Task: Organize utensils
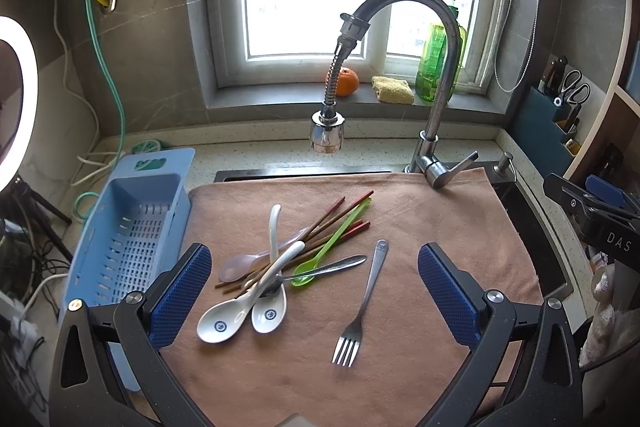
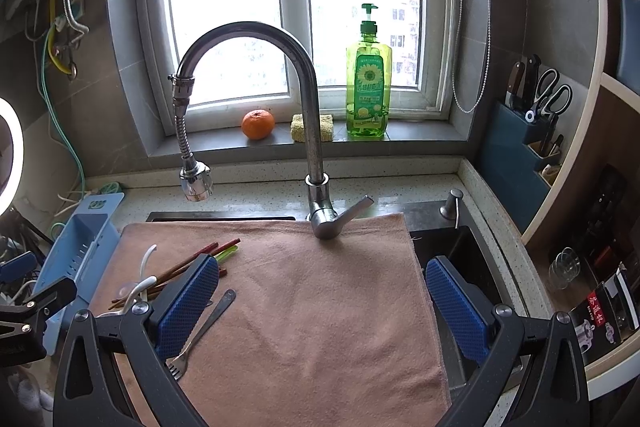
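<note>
The towel [image 1: 420,227] is my landmark: it covers nearly the whole sink [image 2: 468,247], so I see only a dark strip of basin behind it and an open corner off its right edge, and its near edge is cut off under my tongs. Behind its far edge rises the one tap [image 2: 312,115], whose neck hides part of the sponge [image 2: 298,127] on the sill. Just off the towel's left edge lies one blue basket [image 1: 132,227], its near end hidden behind my left tongs [image 1: 316,291], which hang spread wide over the towel with nothing between the pads. My right tongs [image 2: 322,301] are likewise wide apart and empty, above the towel's bare right half; their left finger [image 2: 188,307] blocks most of the heap from that side. On the towel's left half the utensils lie in a tangle: two white soup spoons [image 1: 224,319] with blue marks, one pale pink spoon [image 1: 240,265], one green spoon [image 1: 332,239], one steel spoon [image 1: 332,265] whose bowl is buried under the white ones, and brown chopsticks [image 1: 336,215] so crossed that I cannot count them. One fork [image 1: 362,307] lies apart, just right of the heap, tines toward me. Beyond the towel, on the sill, stand one orange [image 2: 258,124] and one green soap bottle [image 2: 368,91].
</note>
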Motion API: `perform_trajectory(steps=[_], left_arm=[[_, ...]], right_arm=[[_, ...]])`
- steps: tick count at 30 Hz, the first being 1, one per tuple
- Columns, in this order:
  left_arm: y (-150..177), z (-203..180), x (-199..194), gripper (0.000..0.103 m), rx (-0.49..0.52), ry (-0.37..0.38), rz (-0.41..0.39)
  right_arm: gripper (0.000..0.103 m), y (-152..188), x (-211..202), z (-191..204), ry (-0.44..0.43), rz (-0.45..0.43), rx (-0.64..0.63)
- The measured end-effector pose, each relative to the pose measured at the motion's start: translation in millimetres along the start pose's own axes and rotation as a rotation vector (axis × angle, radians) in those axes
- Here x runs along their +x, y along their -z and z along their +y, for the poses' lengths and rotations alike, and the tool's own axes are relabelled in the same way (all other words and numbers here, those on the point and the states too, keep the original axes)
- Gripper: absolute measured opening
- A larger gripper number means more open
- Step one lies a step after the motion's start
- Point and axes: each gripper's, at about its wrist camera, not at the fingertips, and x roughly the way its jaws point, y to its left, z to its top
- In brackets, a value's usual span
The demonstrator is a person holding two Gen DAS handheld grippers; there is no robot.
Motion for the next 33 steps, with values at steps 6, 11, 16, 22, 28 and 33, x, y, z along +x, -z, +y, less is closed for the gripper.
perform_trajectory(steps=[6,11,16,22,28,33], left_arm=[[0.3,-0.3,-0.4,0.102,-0.001,0.0,0.001],[1.3,-2.1,-1.0,0.102,0.002,0.0,-0.001],[1.6,-2.7,-0.8,0.102,0.001,-0.001,0.0],[2.2,-4.5,-1.3,0.102,0.003,0.0,0.002],[2.3,-4.9,-1.1,0.102,0.003,-0.001,0.002],[2.2,-5.5,-0.8,0.102,0.003,0.0,0.002]], right_arm=[[0.103,1.5,-0.3,0.1,-0.001,0.001,0.002],[0.103,1.5,0.0,0.0,-0.001,0.002,0.002],[0.103,2.3,0.4,0.0,-0.001,0.004,0.004],[0.103,4.8,1.4,-0.2,-0.002,0.009,0.006],[0.103,4.3,1.7,-0.2,-0.002,0.009,0.004],[0.103,3.6,1.8,-0.1,-0.003,0.01,0.006]])
